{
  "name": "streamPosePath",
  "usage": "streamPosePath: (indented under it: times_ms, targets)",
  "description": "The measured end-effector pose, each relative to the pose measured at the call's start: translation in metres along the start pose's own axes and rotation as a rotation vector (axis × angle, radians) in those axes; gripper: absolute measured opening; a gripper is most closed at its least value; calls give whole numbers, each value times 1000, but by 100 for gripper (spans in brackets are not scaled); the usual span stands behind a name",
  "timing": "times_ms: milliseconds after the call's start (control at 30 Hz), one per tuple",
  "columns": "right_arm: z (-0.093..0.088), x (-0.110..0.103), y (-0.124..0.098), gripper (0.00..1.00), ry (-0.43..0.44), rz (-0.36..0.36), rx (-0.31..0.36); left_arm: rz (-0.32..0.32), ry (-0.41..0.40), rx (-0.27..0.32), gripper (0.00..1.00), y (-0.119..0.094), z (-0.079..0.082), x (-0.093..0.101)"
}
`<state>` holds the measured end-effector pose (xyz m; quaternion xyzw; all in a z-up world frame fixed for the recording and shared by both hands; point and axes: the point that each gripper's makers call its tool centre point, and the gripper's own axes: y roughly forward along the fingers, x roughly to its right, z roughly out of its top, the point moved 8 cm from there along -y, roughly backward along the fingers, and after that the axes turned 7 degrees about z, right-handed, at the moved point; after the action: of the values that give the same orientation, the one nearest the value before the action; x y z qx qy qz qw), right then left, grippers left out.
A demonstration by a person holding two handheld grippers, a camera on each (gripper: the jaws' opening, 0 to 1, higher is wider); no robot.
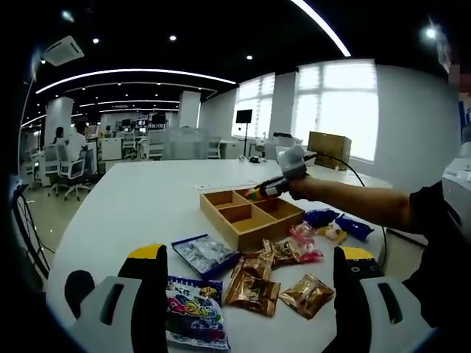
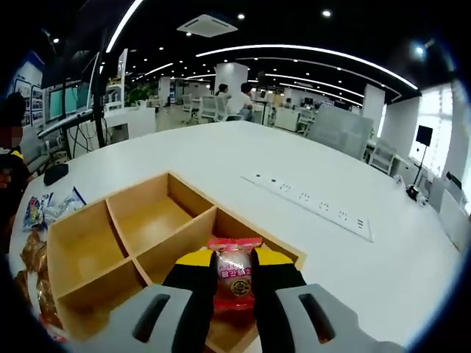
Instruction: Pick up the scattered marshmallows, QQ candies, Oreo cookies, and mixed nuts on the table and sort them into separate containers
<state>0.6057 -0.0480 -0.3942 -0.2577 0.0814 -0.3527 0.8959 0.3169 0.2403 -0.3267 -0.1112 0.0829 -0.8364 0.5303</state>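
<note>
Hovering with jaws spread and empty, the left gripper looks over snack packets scattered on the white tabletop beside the wooden tray; sorting appears barely begun. In the right gripper view, the right gripper clenches a red-wrapped candy over the tray's near compartment; the other compartments look empty.
</note>
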Motion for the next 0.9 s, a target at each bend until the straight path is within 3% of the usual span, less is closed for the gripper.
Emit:
streamPosePath:
  times_ms: [900]
  targets:
    - [0, -1, 1, 16, -3, 8, 10, 2, -10, -4, 97, 2, -3, -2]
